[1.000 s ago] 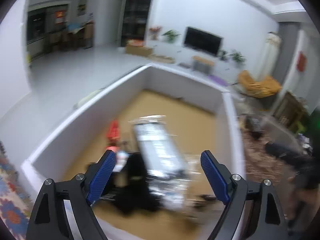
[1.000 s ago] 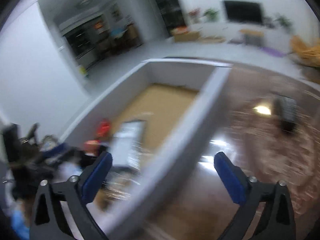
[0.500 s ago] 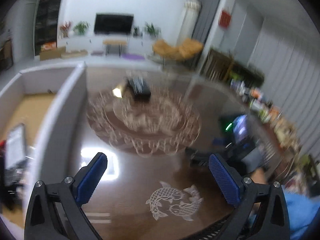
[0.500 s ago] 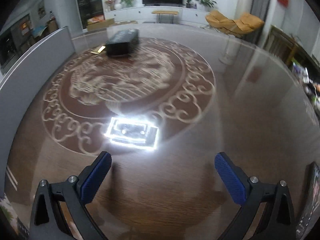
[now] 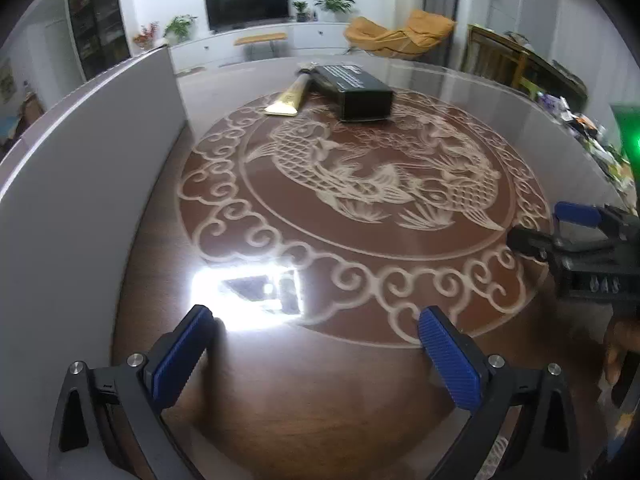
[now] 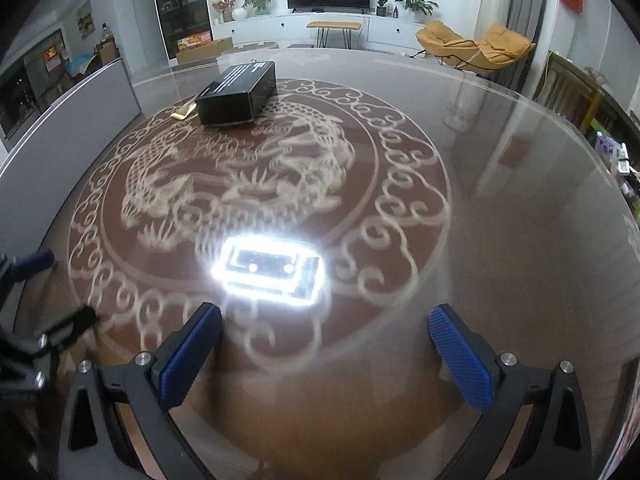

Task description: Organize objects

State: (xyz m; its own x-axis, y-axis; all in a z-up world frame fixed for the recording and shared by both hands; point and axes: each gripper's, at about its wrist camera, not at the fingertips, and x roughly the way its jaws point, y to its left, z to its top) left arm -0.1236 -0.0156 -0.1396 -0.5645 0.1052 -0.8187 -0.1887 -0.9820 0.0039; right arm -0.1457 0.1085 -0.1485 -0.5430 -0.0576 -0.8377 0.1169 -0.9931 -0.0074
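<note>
A black rectangular box (image 5: 356, 90) lies at the far side of the round brown table (image 5: 360, 420), and a flat gold tube (image 5: 288, 98) lies against its left side. In the right wrist view the black box (image 6: 238, 94) hides most of the gold tube (image 6: 184, 112). My left gripper (image 5: 316, 320) hangs open over the near part of the table, well short of both, with nothing between its blue pads. To its right, my right gripper (image 6: 326, 316) is also open and holds nothing. Each gripper shows in the other's view: right gripper (image 5: 536, 224), left gripper (image 6: 56, 292).
A tall grey box wall (image 5: 80, 160) stands along the table's left side, also seen as the grey wall (image 6: 60, 140). A ceiling lamp's glare (image 6: 272, 272) shines on the glass top. A hand (image 5: 616, 344) shows at the right edge. Clutter (image 5: 600, 148) lies beyond the table's right rim.
Both views swung away from the grey box full of items to the table with the carp pattern and dropped closer to it. The left jaws stand a little wider than a second ago.
</note>
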